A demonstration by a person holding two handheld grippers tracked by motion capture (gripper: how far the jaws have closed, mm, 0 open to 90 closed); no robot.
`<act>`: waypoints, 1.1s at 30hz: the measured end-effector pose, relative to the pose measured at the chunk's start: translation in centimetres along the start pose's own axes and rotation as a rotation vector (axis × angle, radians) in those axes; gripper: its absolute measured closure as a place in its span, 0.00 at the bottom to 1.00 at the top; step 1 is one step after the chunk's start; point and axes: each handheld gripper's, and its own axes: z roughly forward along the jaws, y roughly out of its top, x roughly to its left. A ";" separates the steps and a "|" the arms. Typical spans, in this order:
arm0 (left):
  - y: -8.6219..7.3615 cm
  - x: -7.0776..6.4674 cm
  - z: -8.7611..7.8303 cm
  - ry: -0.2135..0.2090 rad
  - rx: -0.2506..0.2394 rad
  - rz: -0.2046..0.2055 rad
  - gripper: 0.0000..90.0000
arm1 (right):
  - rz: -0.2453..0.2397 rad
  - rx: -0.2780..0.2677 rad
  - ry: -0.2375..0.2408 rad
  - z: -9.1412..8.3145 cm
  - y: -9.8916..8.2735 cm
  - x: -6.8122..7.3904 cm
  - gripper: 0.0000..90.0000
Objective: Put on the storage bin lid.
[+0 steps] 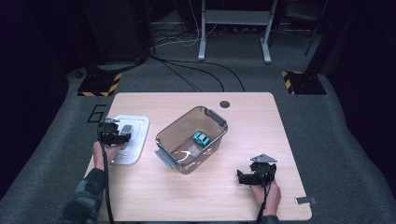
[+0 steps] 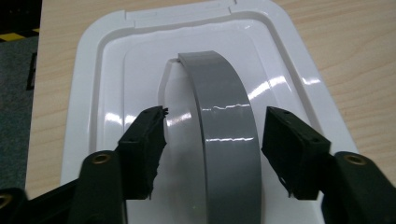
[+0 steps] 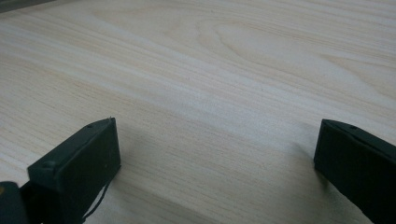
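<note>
Near the left edge of the wooden table [image 1: 233, 200] lies a white lid [image 1: 138, 122], flat, with a grey arched handle [image 2: 224, 126] running along its middle. The left gripper [image 1: 117, 136] hangs over this lid, the person's left hand [image 1: 103, 153] behind it toward the near edge. In the left gripper view its two black jaws stand one on each side of the grey handle, with a visible gap between each pad and the handle, so the jaws are unclenched around the handle and grasp nothing. To the right of the lid, about the middle of the table, a clear plastic box [image 1: 173, 128] with grey latches sits at an angle to the table edges, one short end toward the far edge and the other toward the near edge. Inside it rests a small turquoise toy car [image 1: 201, 138], close to the wall on the box's right side. A dark round hole [image 1: 225, 104] lies in the tabletop near the far edge, beyond the box. Toward the near right corner, well apart from the box, the right gripper [image 1: 240, 177] rests low over bare wood in the person's right hand [image 1: 267, 195]; in the right gripper view its jaws stand wide apart with plain tabletop between them, released and holding nothing. A small grey tab [image 1: 306, 201] lies at the right edge by the near corner.
</note>
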 end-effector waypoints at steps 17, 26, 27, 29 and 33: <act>-0.5 0.1 0.1 -0.038 -0.073 0.010 0.74 | 0.001 0.000 0.000 0.0 0.0 0.0 0.00; 0.6 -0.5 -1.2 -0.087 -0.087 0.042 0.74 | -0.001 0.000 0.000 0.0 0.0 0.0 0.00; 0.7 -0.5 -1.4 -0.092 -0.088 0.043 0.74 | 0.000 0.000 0.000 0.0 0.0 0.0 0.00; 1.2 -0.5 -1.8 -0.104 -0.093 0.046 0.74 | -0.001 0.001 0.000 0.0 0.0 0.0 0.00; 1.9 -0.8 -2.5 -0.120 -0.099 0.071 0.74 | -0.001 0.000 0.000 0.0 0.0 0.0 0.00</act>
